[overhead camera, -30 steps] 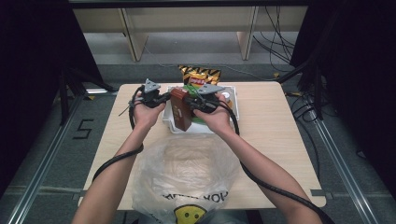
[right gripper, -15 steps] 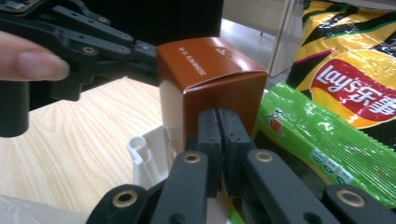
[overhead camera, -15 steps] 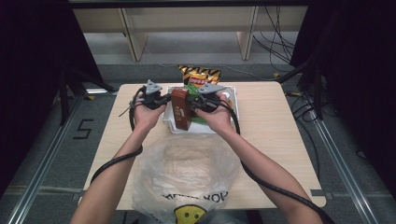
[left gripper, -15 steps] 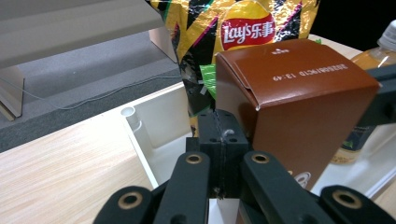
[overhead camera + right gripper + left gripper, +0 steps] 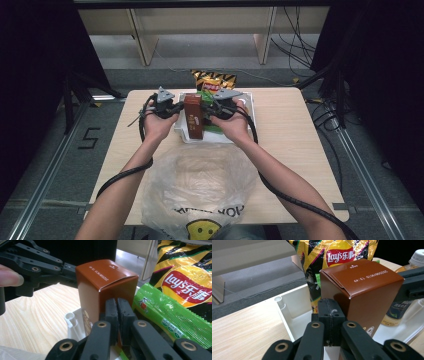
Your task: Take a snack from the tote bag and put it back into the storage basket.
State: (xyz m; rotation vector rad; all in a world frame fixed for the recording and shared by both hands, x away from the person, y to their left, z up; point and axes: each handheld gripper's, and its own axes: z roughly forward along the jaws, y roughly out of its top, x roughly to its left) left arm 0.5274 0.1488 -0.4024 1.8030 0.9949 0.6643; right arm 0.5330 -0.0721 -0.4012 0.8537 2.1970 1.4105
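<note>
Nearest the person on the desk (image 5: 300,150) lies a crumpled clear plastic bag (image 5: 197,185) with a yellow smiley printed at its near edge; both forearms pass over its sides. Beyond it stands a white tray (image 5: 248,117), and a tall brown carton (image 5: 194,117) is upright at the tray's left part, squeezed from both sides between the two tools. The left gripper (image 5: 172,108) meets the carton's left face and the right gripper (image 5: 209,111) its right face, each held in a hand, each with a grey three-cornered plate on top. In the left gripper view the fingers (image 5: 329,315) are pressed together with no gap, their tip against the carton's side, just below its folded top flap with a printed date; the other tool's black arm shows at the far side of the carton. In the right gripper view the fingers (image 5: 116,312) are likewise pressed together and pushed flat against the opposite face. A green snack packet (image 5: 170,315) lies in the tray just right of the carton, and a bottle with a white cap (image 5: 409,285) lies there too. Farthest off, a yellow and black Lay's crisp bag (image 5: 214,81) stands at the tray's back edge, leaning over the desk's far rim
</note>
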